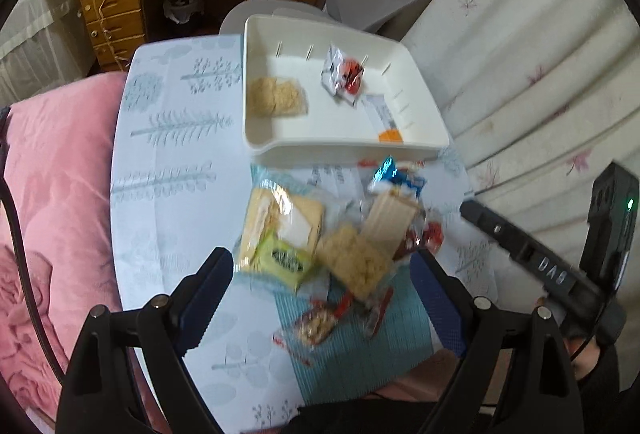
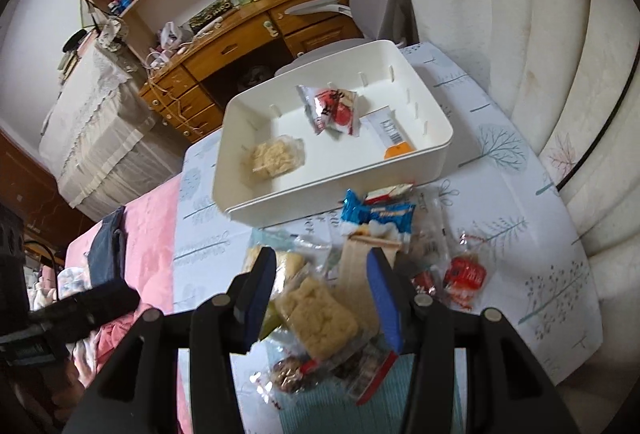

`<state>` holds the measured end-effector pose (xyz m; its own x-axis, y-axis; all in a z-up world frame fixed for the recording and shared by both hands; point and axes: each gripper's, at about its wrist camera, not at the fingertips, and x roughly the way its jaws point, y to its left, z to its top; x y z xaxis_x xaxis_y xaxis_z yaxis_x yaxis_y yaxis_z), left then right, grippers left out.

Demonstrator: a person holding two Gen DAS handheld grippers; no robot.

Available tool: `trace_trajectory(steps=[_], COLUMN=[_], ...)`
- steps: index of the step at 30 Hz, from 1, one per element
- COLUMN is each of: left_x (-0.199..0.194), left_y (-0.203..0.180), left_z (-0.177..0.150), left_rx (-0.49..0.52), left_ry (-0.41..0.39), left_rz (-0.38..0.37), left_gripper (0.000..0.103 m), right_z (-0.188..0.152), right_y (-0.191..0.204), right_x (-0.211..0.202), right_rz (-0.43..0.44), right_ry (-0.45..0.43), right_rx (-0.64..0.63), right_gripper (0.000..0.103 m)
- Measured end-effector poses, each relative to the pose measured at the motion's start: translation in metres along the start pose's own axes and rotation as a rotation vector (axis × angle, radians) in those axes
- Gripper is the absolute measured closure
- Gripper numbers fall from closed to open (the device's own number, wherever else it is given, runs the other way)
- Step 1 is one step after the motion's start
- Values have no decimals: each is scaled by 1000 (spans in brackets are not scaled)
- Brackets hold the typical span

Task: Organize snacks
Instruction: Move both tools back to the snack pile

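Snack pile [image 1: 344,246] lies on the bench [image 1: 168,170], just in front of the white tray [image 1: 256,138]. Pile includes a rice cracker pack [image 2: 320,318], a blue packet [image 2: 376,214] and a red packet [image 2: 466,274]. Tray already holds a cracker pack [image 1: 276,96] and a red-and-white packet [image 1: 344,74], apart from each other. Left claw [image 1: 320,294] spread wide above the pile, gripping nothing. Right claw [image 2: 324,298] also released, its fingers either side of the rice cracker pack; contact cannot be told. Pink bedding [image 1: 52,194] lies beside the bench.
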<state>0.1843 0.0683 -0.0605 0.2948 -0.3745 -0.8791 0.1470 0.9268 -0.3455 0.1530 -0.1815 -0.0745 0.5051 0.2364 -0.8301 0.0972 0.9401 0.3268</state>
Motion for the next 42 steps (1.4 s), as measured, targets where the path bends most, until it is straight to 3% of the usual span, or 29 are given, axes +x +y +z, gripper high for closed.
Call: trace_trajectory(steps=[11, 19, 26, 34, 42], left_x=[-1, 4, 4, 16, 37], left_y=[-10, -9, 0, 0, -1], left_z=[-54, -90, -103, -87, -59], left_rx=[-44, -73, -82, 68, 213], left_ry=[31, 57, 48, 92, 154], left_rz=[109, 177, 214, 191, 157], left_gripper=[14, 14, 14, 14, 14], right_z=[-38, -79, -101, -111, -111], right_y=[-13, -29, -41, -40, -29], right_x=[-19, -14, -3, 3, 7], right_rz=[70, 125, 146, 120, 85], right_ry=[47, 143, 219, 227, 162], right_rx=[14, 59, 136, 179, 236], right_gripper=[56, 56, 56, 56, 55])
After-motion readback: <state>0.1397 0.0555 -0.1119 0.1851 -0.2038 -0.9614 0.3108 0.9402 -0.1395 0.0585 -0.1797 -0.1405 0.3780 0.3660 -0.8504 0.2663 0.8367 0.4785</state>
